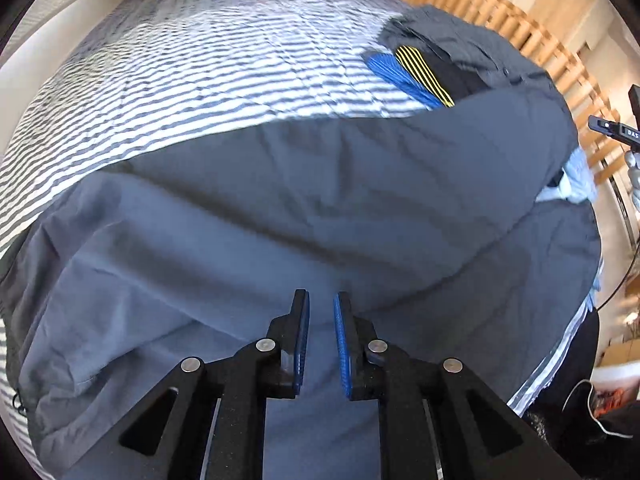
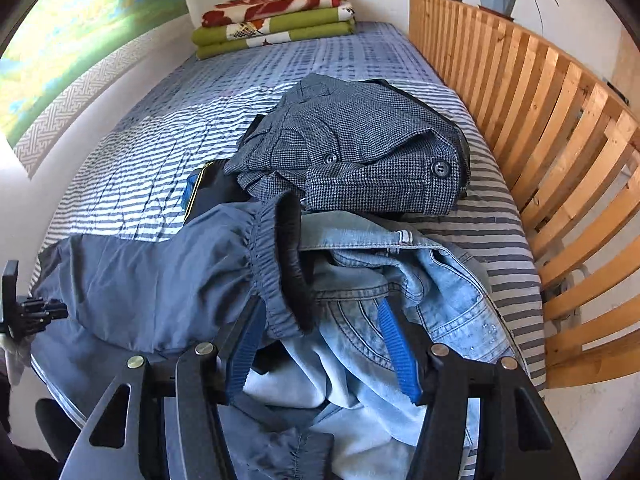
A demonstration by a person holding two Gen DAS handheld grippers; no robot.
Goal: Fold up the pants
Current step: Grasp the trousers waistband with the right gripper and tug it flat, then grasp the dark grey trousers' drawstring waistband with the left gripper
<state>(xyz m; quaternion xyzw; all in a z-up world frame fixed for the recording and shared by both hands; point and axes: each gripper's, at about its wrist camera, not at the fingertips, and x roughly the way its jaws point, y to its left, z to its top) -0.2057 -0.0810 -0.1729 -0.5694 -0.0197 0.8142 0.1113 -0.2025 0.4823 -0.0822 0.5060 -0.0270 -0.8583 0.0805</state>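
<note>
My left gripper [image 1: 321,300] is hovering with fingers barely parted, gripping nothing, the grey pants [image 1: 300,208] spreading beneath and ahead. My right gripper [image 2: 320,312] is gaping half-wide, empty, their waistband [image 2: 280,264] bunching between its fingers over jeans [image 2: 400,280].

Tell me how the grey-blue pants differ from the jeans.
The grey-blue pants are thin, plain and dark, with a gathered elastic waistband; the jeans are pale stitched denim. The pants lie spread along the bed's near edge; the jeans sit bunched in a heap, partly under the pants' waistband. Both are unfolded on the striped bedspread.
</note>
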